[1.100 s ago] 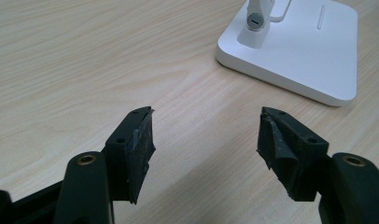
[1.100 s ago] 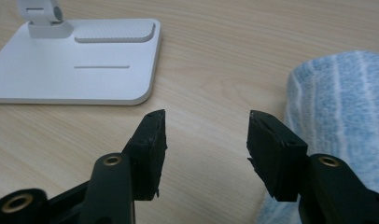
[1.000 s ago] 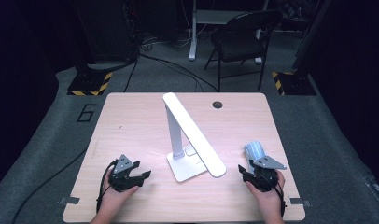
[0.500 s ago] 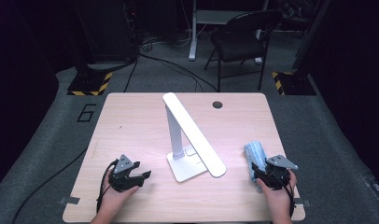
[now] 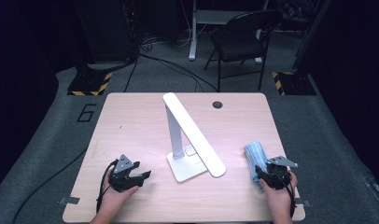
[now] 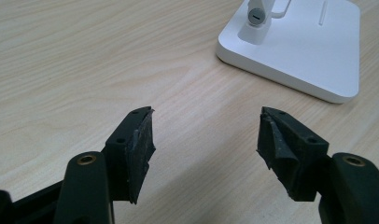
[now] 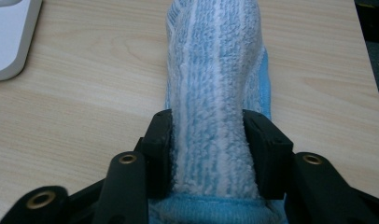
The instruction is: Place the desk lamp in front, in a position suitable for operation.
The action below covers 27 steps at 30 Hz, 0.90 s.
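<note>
1. While the left claw is resting on the near left part of the surface, the right claw is doing the work at the near right corner, so the change is on that side.
2. Compared with a second ago, the right claw is sitting lower and closer to the blue cloth, and its jaws have just been closing with the cloth between them.
3. As the right gripper view is showing, both jaws are now pressing into the sides of the folded, striped blue cloth, bunching it into a raised ridge that is running away from the claw across the surface.
4. The cloth is lying on the surface near its right edge, to the right of the white desk lamp and apart from it; none of it appears to be lifted yet.
5. The left claw is standing apart with nothing between its jaws, pointing toward the lamp base, and is matching its position of a second ago.
6. Judging from this, the grasp on the cloth is being secured and the pick-up is becoming possible; wiping the lamp or the surface is a likely purpose, though that is remaining an inference.
</note>
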{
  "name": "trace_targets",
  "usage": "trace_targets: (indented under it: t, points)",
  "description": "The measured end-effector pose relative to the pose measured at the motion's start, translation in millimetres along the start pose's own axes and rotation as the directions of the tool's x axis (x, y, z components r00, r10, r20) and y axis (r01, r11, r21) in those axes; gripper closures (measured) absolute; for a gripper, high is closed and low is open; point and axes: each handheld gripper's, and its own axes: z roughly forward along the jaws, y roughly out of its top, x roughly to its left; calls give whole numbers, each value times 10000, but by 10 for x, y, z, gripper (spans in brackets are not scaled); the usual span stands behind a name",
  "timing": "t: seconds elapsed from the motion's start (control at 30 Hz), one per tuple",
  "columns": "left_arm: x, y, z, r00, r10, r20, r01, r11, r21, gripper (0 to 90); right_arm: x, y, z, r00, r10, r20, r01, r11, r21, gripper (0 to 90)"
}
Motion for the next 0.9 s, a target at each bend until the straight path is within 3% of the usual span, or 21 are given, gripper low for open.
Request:
trace_targets:
  t: [0.23, 0.3, 0.37, 0.47, 0.7, 0.8, 0.9]
  points:
    - [-14, 43, 0, 9999, -76, 108, 78, 9999, -141, 360, 41, -14, -79, 9998, 114, 185, -120, 9993, 342, 589]
    - [-29, 126, -10, 9990, 75, 441, -66, 9998, -210, 379, 40, -27, -124, 9992, 226, 326, -239, 9988, 416, 588]
    - [-35, 160, -1, 9988, 144, 458, -129, 9994, -325, 393, 32, -32, -130, 9993, 195, 331, -208, 9990, 397, 585]
    - [-42, 286, 50, 9955, -224, 924, 278, 9979, -578, 401, 22, -54, -140, 9985, 448, 309, -460, 9982, 382, 555]
    - [-90, 619, 189, 9933, -36, 1159, 109, 9979, -632, 404, -12, -77, -139, 9974, 666, 265, -674, 9973, 285, 488]
    - [-116, 813, 253, 9906, -35, 1369, 155, 9961, -866, 406, -7, -76, -146, 9976, 633, 284, -641, 9976, 276, 473]
    - [-121, 887, 276, 9900, 24, 1407, 113, 9953, -965, 420, -2, -74, -149, 9972, 663, 336, -669, 9976, 187, 464]
